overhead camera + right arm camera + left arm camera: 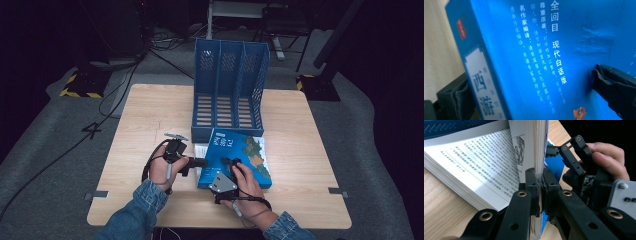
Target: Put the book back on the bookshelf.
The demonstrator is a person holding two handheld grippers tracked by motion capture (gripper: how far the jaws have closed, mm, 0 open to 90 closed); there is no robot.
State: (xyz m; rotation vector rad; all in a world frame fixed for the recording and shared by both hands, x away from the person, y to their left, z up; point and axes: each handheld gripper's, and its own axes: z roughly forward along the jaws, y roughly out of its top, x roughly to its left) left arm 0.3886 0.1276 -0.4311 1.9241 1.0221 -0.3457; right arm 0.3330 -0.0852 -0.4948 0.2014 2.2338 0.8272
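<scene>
A thick blue book (240,150) lies on the wooden table (150,115) in front of a blue file holder (227,90). My left gripper (202,162) comes in from the book's left edge. In the left gripper view it (540,185) is shut on the front cover and a sheaf of pages, which stand upright above the open printed pages (474,162). My right gripper (231,162) rests on the cover. In the right gripper view it (531,85) straddles the book (536,37), one pad denting the cover and the other by the spine.
The file holder has three upright slots and stands at the table's far middle, its front lip touching the book. Bare tabletop lies left and right of the book. Cables run across the floor beyond the table.
</scene>
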